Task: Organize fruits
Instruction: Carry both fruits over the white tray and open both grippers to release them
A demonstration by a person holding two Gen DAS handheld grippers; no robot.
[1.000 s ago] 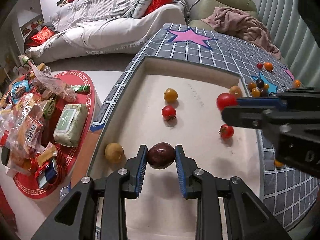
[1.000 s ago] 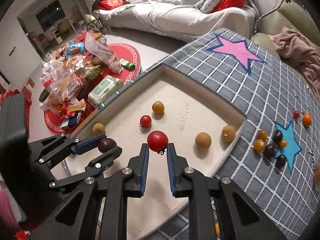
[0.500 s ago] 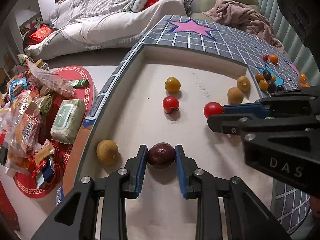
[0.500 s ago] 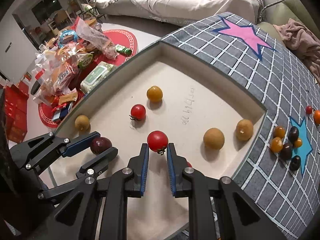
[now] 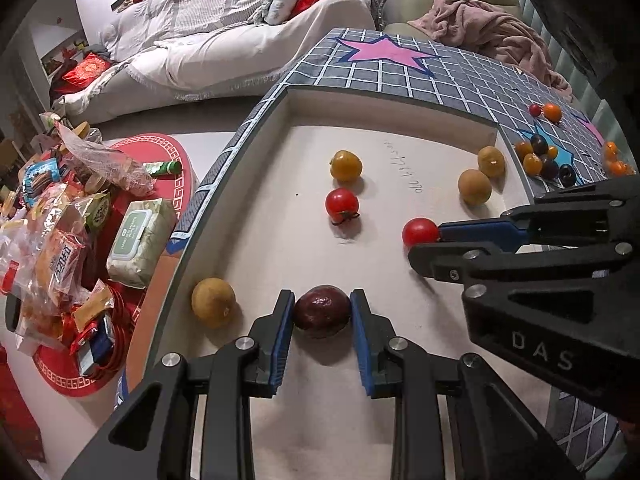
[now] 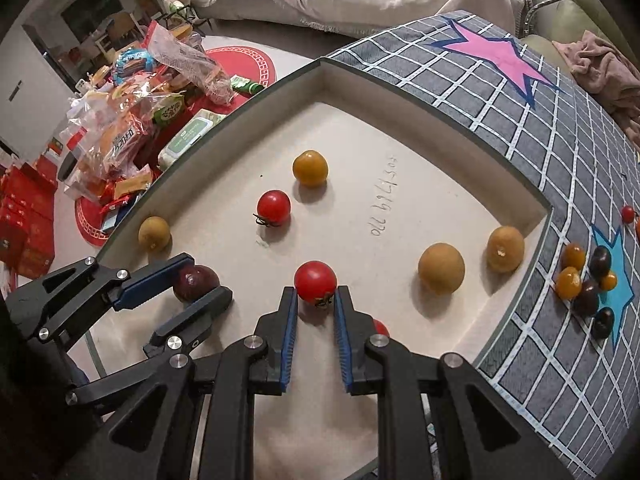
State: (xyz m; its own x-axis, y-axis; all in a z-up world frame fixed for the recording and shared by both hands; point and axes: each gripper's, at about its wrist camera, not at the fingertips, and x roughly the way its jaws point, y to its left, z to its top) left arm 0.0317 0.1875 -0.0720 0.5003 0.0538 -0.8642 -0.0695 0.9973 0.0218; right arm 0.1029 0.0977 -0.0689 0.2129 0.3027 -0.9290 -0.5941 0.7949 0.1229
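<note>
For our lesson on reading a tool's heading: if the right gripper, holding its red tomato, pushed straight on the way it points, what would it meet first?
Most likely the tray floor: the right gripper angles steeply down, so its red tomato would touch the bare patch just ahead first. Depth is uncertain.

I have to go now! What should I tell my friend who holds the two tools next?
Left tool: shut on the dark purple fruit, low over the tray floor.
Right tool: shut on a red tomato, also low in the beige tray.
Already in the tray: another red tomato, an orange one, three tan round fruits.
Left: let go of both, then fetch the small fruits waiting on the grid cloth.
</note>
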